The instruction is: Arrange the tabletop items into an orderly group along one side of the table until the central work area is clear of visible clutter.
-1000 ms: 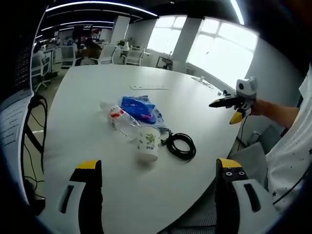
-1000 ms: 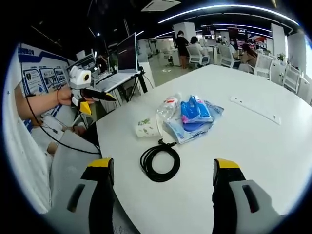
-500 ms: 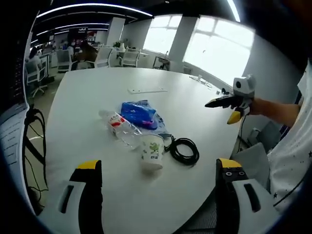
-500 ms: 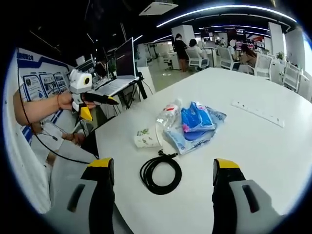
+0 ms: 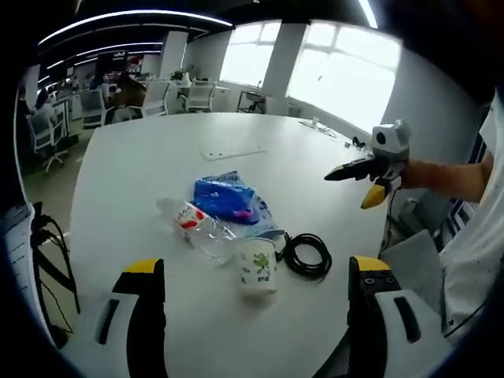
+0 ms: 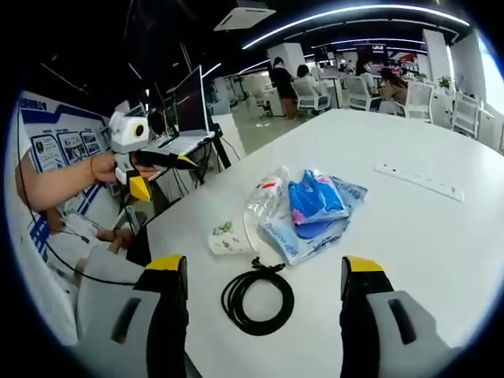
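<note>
A small pile sits on the white round table point(image 5: 142, 157): a paper cup point(image 5: 258, 266) with green print that appears to lie on its side, a clear bottle point(image 5: 197, 224) with a red label, a blue packet point(image 5: 228, 201) and a black cable coil point(image 5: 309, 256). My left gripper point(image 5: 256, 266) is open, above the near table edge, short of the cup. The right gripper point(image 5: 350, 185) hovers off the table's right edge, held by a hand. In the right gripper view, my right gripper point(image 6: 264, 264) is open over the cable coil point(image 6: 258, 295), with cup point(image 6: 228, 236), bottle point(image 6: 264, 197) and packet point(image 6: 315, 201) beyond. The left gripper point(image 6: 169, 167) hangs at the left.
A white power strip point(image 5: 232, 153) lies farther back on the table, also as a power strip point(image 6: 417, 181) at the right. A laptop point(image 6: 185, 110) stands on a stand beside the table. Office chairs point(image 5: 201, 94) and people sit in the background.
Both views have shifted with the hands; the pile now sits a little lower and nearer in each. The cup, bottle, packet and cable lie where they were. Both grippers stay open.
</note>
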Motion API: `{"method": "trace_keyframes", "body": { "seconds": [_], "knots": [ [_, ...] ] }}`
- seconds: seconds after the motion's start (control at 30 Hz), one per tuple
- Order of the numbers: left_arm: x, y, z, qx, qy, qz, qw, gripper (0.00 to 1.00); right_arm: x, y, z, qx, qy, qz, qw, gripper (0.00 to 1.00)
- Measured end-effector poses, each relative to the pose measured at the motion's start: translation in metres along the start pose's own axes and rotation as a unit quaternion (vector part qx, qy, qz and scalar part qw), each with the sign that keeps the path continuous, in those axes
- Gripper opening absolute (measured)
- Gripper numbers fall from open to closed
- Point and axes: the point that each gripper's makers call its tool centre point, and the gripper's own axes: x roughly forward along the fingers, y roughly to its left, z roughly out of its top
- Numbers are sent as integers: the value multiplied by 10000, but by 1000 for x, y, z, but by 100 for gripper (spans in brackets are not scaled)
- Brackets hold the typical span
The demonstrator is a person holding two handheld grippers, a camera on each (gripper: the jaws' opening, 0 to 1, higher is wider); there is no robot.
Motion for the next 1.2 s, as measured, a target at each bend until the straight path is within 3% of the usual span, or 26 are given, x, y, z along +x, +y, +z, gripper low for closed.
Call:
{"method": "trace_keyframes", "body": {
  "seconds": [0.4,0.87,1.2],
  "knots": [
    [19,8,18,178,14,-223,9996,100,15,-9,13,242,-154,-173,9994,79],
    [46,18,42,369,-39,-429,9984,100,32,-21,14,465,-177,-408,9979,75],
    [62,24,50,496,22,-534,9973,100,44,-26,17,564,-208,-520,9968,73]
  ]
}}
